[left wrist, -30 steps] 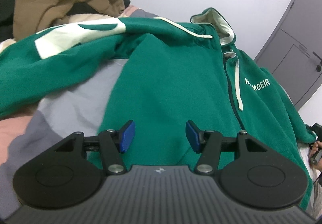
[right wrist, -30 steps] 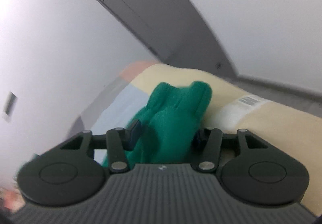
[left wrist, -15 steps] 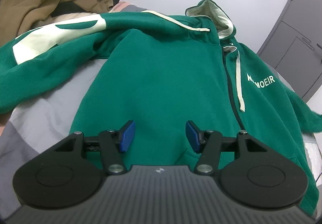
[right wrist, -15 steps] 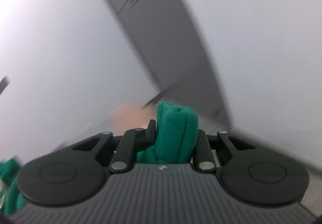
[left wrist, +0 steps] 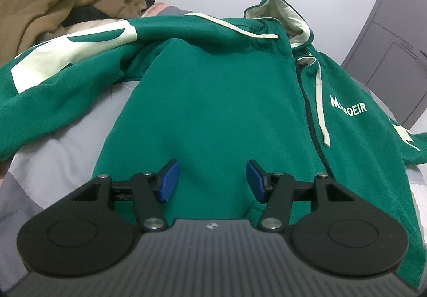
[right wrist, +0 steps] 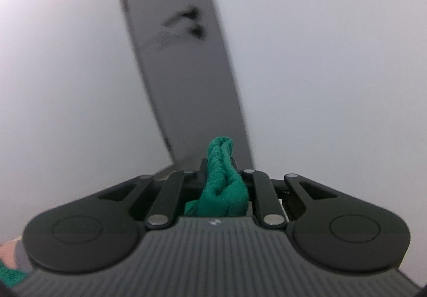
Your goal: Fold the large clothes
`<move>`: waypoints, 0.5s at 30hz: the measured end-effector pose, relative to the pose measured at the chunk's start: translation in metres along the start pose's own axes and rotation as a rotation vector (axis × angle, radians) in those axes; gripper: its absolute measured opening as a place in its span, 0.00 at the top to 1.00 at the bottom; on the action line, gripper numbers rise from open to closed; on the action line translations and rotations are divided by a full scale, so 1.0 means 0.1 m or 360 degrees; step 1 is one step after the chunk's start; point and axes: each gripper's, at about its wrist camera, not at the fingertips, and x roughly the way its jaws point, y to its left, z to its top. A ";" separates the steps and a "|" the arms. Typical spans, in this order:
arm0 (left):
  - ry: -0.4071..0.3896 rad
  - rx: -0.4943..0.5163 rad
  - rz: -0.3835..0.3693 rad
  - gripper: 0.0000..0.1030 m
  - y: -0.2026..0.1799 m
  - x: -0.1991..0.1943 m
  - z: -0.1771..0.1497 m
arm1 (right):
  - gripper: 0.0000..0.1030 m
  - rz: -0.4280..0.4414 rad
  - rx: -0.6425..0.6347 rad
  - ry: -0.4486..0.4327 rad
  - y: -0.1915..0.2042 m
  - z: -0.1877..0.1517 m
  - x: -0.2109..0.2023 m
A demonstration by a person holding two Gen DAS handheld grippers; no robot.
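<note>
Hoodie (left wrist: pixel 213 115) lies spread front-up on the bedding (left wrist: pixel 66 153), directly ahead of and under the left gripper (left wrist: pixel 212 181), whose blue pads (left wrist: pixel 168 181) stand wide apart. Right gripper (right wrist: pixel 219 166) is clamped on a bunched green fold, facing a blurred door (right wrist: pixel 181 62).

We see soft, even indoor light with no glare; the hoodie (left wrist: pixel 213 99) ahead of the left gripper (left wrist: pixel 212 181) is sharp, edges bowed by the fisheye. Beyond the right gripper (right wrist: pixel 219 171), the door (right wrist: pixel 184 56) and wall are smeared with blur.
</note>
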 end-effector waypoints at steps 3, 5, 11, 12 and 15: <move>-0.0009 0.0018 -0.0037 0.40 0.01 -0.07 -0.01 | 0.85 0.0148 -0.0067 -0.0068 0.41 0.16 -0.40; -0.0027 0.0043 -0.0060 0.40 0.01 -0.14 -0.02 | 0.85 0.0246 -0.0137 -0.0122 0.72 0.27 -0.74; -0.0103 0.0081 -0.0131 0.40 0.06 -0.43 -0.09 | 0.85 0.0565 -0.0330 -0.0257 1.64 0.41 -1.87; -0.0108 0.0085 -0.0160 0.40 0.08 -0.46 -0.10 | 0.85 0.0615 -0.0353 -0.0274 1.77 0.38 -2.07; -0.0120 0.0106 -0.0210 0.40 0.14 -0.59 -0.13 | 0.85 0.0779 -0.0420 -0.0302 2.13 0.23 -2.67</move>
